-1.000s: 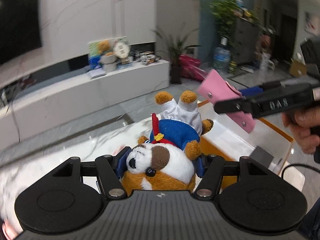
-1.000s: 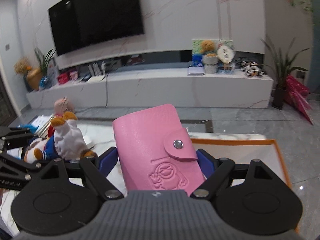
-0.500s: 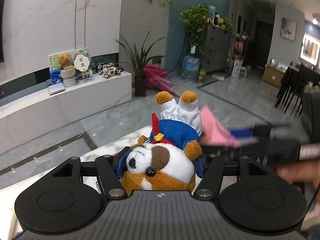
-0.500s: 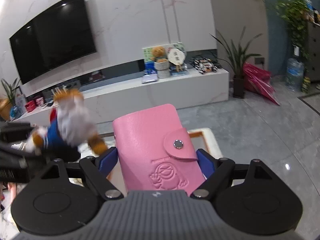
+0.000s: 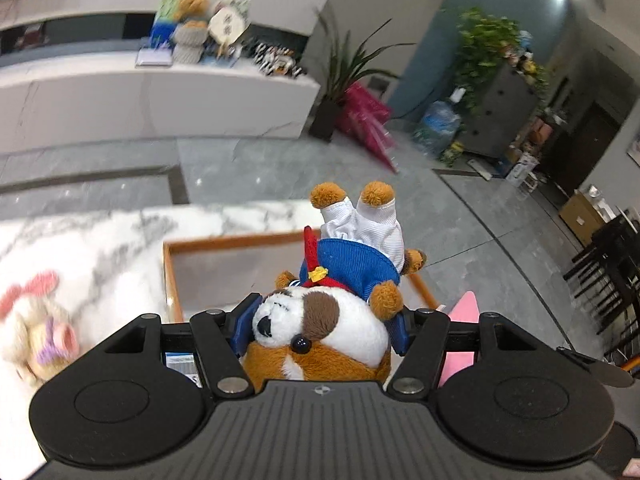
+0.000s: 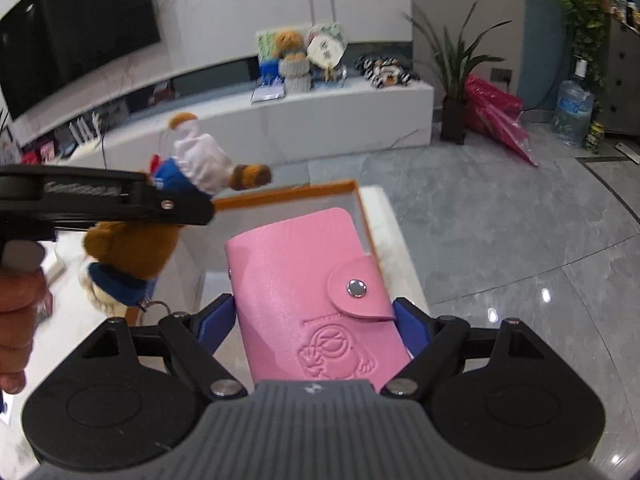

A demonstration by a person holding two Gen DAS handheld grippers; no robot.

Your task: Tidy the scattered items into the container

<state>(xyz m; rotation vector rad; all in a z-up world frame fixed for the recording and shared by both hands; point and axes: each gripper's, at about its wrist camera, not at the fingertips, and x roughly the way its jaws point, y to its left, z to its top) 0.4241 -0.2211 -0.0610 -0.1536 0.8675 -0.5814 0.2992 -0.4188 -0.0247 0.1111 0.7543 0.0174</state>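
Note:
A plush dog (image 5: 320,320) in a blue jacket and white trousers hangs head-first in my left gripper (image 5: 320,330), which is shut on its head. It hovers over the near side of the orange-rimmed container (image 5: 224,242) on the marble table. My right gripper (image 6: 316,320) is shut on a pink snap-button card wallet (image 6: 296,272), held above the same container (image 6: 288,192). In the right wrist view the plush dog (image 6: 128,248) dangles to the wallet's left. In the left wrist view a corner of the wallet (image 5: 466,308) pokes out low on the right.
A cream plush toy with pink ears (image 5: 36,332) lies on the marble table (image 5: 100,240), left of the container. A person's hand (image 6: 16,312) grips the left tool. Beyond the table's edge are grey floor, a white TV console (image 6: 340,120), a potted plant (image 6: 452,80) and a water bottle (image 6: 574,112).
Both grippers have swung across and sunk over the orange-rimmed container, now close side by side. The left one has rolled. The dog and the wallet stay gripped.

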